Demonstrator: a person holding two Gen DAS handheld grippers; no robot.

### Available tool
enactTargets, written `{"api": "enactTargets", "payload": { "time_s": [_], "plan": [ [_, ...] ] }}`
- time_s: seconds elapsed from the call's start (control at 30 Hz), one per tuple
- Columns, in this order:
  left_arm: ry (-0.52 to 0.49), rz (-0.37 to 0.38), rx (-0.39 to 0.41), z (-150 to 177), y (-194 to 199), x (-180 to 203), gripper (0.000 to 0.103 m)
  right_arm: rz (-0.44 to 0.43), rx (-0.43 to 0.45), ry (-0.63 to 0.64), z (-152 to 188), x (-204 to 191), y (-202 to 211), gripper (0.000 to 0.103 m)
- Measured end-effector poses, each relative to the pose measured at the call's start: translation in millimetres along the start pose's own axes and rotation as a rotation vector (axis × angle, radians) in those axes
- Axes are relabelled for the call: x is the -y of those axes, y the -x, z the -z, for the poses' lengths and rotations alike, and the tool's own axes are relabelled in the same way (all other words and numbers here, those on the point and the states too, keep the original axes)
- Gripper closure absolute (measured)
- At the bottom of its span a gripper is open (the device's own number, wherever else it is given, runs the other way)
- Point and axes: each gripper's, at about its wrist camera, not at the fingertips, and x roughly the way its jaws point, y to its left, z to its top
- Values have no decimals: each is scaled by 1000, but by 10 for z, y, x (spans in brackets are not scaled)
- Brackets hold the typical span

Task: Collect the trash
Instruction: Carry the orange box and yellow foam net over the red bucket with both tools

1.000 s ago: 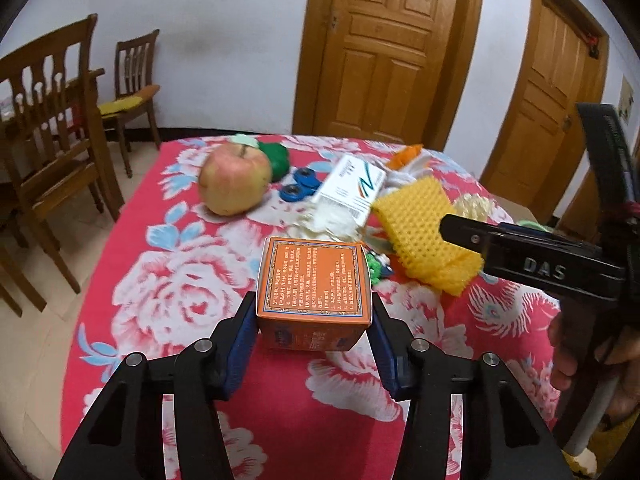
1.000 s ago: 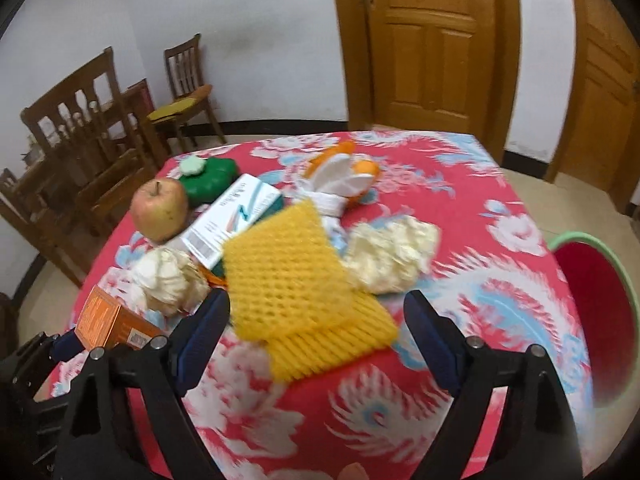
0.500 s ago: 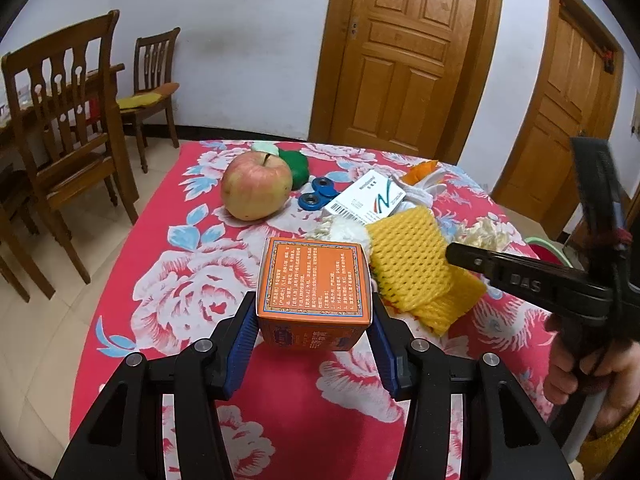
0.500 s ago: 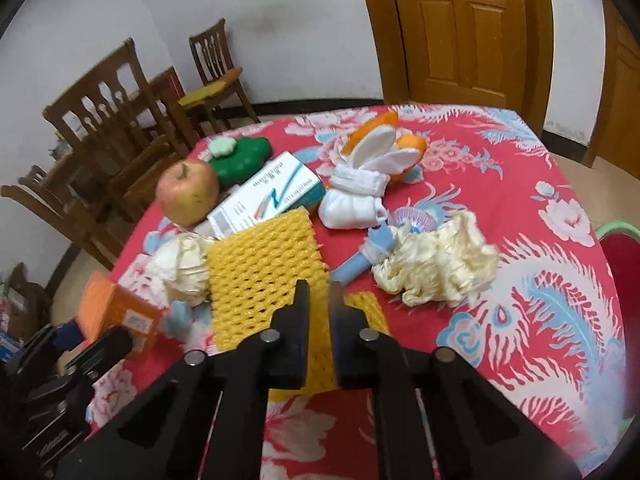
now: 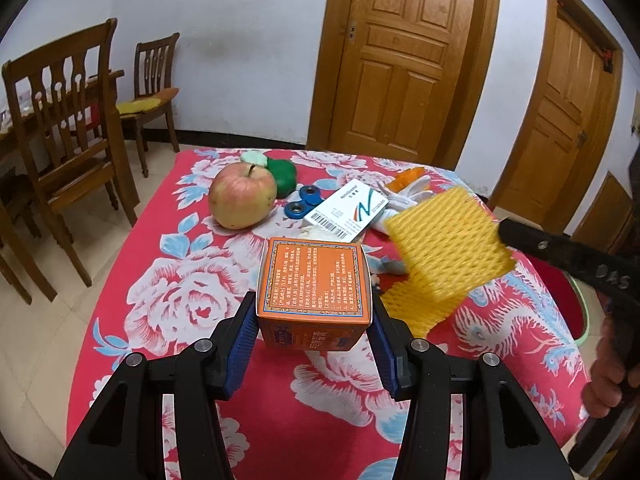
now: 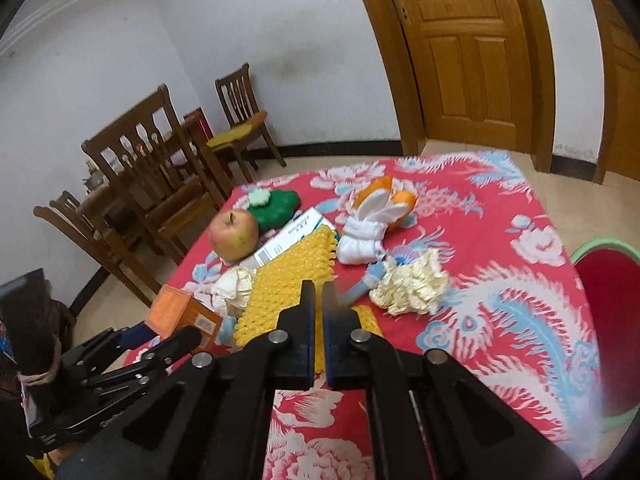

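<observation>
- Table (image 5: 132,280) under a red floral cloth, wooden doors behind.
- Left gripper (image 5: 314,322) clamps an orange box (image 5: 314,280) above the near edge.
- Right gripper (image 6: 318,300) is pinched shut on yellow foam netting (image 6: 292,276).

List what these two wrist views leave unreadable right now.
- Orange box: the print on its top is too small to read in the left view; in the right view the left gripper covers its lower part.
- Yellow foam net: the right gripper hides the pinched edge; motion blurs it in the left view.
- Red bin: cut off by the right frame edge, inside unseen.
- Blue brush: blurred, partly under a paper wad.
</observation>
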Motion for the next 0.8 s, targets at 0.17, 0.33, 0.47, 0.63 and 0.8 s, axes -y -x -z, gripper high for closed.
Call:
{"api": "enactTargets", "payload": {
  "time_s": [0.17,0.33,0.47,0.63,0.8],
  "plan": [
    [-38,36,0,-41,13,174,50,27,51,-13,-14,122,329,98],
    [-67,109,-21,-96,-8,412,50,89,96,-50,11,356,646,98],
    [-95,152,-29,-143,-13,637,50,144,130,-85,35,583,887,98],
    [-127,208,-43,-195,-12,916,50,207,165,-141,96,894,1161,98],
    [-172,255,-55,-264,-88,1272,50,260,197,-210,174,1255,1377,98]
  ]
}}
